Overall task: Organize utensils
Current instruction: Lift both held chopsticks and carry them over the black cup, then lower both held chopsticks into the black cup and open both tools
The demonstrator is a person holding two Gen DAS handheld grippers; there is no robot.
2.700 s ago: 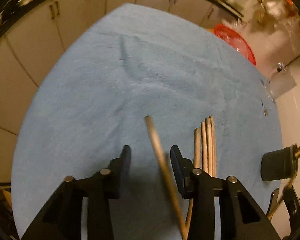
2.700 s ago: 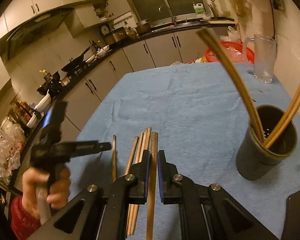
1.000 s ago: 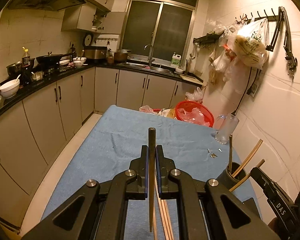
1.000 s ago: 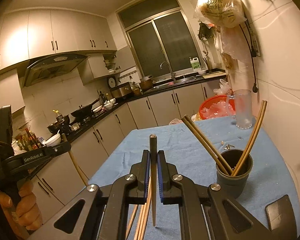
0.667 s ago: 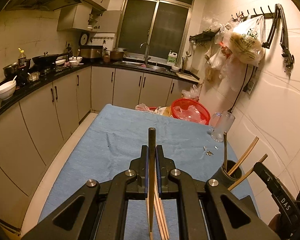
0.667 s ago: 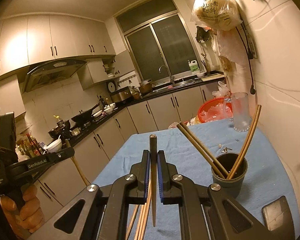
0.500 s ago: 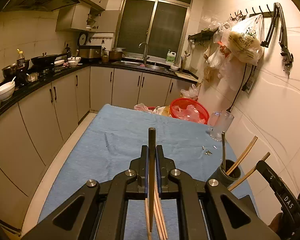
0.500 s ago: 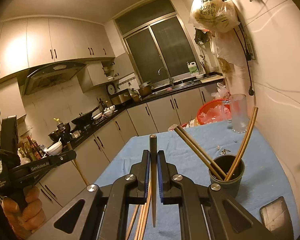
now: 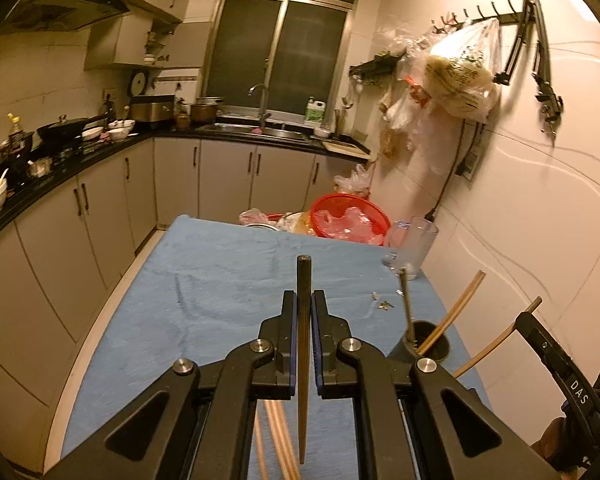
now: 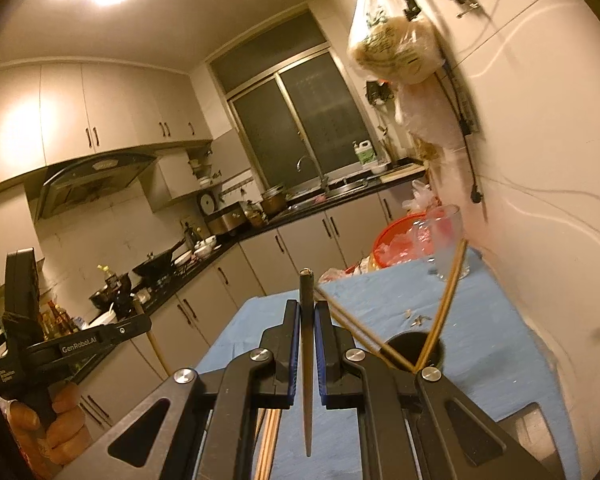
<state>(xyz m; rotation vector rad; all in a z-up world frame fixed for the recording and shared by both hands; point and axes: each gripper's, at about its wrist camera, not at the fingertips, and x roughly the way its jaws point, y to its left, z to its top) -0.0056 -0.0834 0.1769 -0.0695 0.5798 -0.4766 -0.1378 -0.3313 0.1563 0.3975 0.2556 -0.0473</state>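
Counts: 1 dark holder point(image 9: 428, 346) with 3 chopsticks point(image 9: 454, 314) inside; beside holder 1 glass jug point(image 9: 414, 246), 1 red basket point(image 9: 350, 218).

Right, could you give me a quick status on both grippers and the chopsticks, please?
Left gripper shut on a chopstick. Right gripper shut on another chopstick. Dark holder ahead on the blue cloth, three chopsticks inside. Path clear.

A plain blue cloth point(image 9: 220, 292) covers the tabletop point(image 9: 72, 432). The left hand-held gripper point(image 9: 303, 312) is black with blue pads and silver rivets; the right hand-held gripper point(image 10: 307, 320) matches it. Each clamps a dark brown chopstick point(image 9: 303, 344). Tan chopsticks point(image 9: 456, 308) lean in a black holder point(image 9: 432, 344). A red basket point(image 9: 348, 216) and clear glass point(image 9: 416, 248) sit behind. Cabinets point(image 9: 228, 176) are pale grey.
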